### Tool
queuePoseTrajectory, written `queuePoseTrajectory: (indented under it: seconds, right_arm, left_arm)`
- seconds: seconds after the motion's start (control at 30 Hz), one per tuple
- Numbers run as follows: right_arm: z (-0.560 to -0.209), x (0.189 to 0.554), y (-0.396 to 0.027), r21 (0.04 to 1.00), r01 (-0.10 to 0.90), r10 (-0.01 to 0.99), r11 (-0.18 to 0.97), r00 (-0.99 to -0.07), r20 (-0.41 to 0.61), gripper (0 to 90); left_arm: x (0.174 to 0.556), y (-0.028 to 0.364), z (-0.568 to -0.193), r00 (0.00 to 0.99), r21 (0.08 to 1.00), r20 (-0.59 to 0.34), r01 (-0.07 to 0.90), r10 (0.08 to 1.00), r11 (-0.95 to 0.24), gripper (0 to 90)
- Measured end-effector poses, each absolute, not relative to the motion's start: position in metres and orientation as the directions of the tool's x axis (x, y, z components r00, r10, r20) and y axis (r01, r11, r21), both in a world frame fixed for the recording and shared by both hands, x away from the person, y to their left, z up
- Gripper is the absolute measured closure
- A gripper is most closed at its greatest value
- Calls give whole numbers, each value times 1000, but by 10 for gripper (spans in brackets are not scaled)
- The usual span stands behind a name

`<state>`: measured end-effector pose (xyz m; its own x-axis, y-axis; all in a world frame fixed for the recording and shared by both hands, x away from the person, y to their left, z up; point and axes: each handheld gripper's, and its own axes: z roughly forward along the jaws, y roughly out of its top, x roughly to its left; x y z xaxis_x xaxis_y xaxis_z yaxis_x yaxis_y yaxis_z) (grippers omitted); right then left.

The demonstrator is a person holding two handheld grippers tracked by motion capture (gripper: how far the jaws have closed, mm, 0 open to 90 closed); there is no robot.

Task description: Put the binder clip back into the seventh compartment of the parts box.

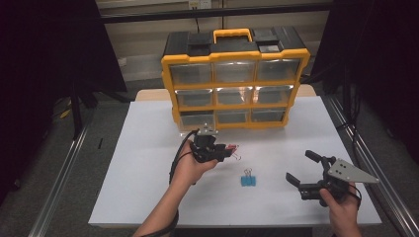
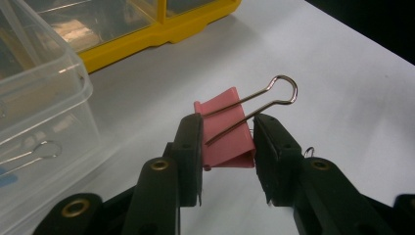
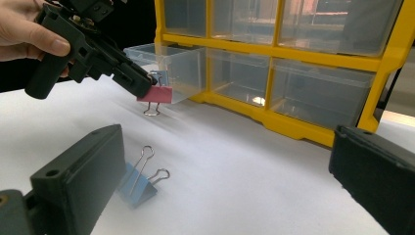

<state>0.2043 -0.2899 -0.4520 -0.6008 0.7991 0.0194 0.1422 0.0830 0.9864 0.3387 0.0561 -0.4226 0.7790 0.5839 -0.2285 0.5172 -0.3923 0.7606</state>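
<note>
My left gripper (image 1: 228,150) hovers just above the white table in front of the organizer, shut on a pink binder clip (image 1: 233,148). In the left gripper view the pads pinch the pink binder clip (image 2: 226,139) by its sides, with one wire handle sticking up and forward. The right gripper view shows the pink binder clip (image 3: 155,94) hanging at the left gripper's (image 3: 147,85) tip, beside the pulled-out clear drawer (image 3: 171,63). A blue binder clip (image 1: 248,180) lies on the table between the hands. My right gripper (image 1: 299,165) stands open to its right, holding nothing, and the blue binder clip (image 3: 139,183) lies by its left jaw.
A yellow and black drawer organizer (image 1: 236,79) with clear drawers stands at the back of the table. Its bottom-left drawer (image 2: 39,98) is pulled out and holds a few clips. The table edge (image 1: 232,224) runs near the person, and metal rails flank both sides.
</note>
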Motion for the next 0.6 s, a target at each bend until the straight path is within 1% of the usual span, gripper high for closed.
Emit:
queuePoseTrajectory:
  seconds: [0.6]
  right_arm:
    - [-452,204,-291,986,144,800,78,-600,25,0]
  left_arm:
    - [345,58,-410,774,759,-230,522,589,-389,649]
